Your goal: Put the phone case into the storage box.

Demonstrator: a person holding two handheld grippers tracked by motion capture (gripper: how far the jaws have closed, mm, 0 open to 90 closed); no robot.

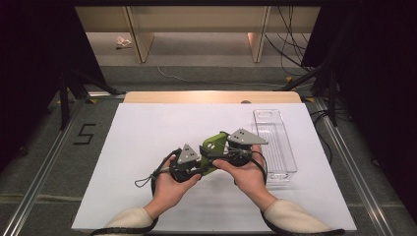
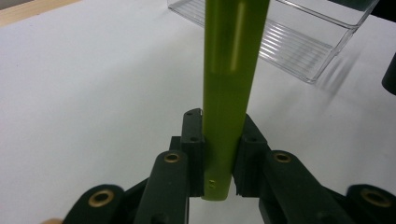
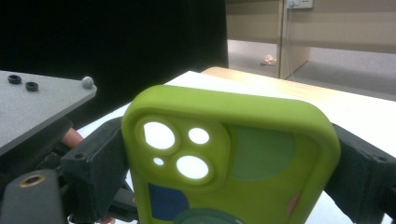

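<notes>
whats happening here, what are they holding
A person holds a green phone case above the white table with a two-jaw gripper in each hand. The left gripper is clamped on the case's thin edge. The right gripper spans its width, with a jaw at each side. A clear plastic tray sits to the right on the table, apart from the case.

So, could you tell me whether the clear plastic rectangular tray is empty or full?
Empty: the clear plastic tray shows only its ribbed bottom.
</notes>
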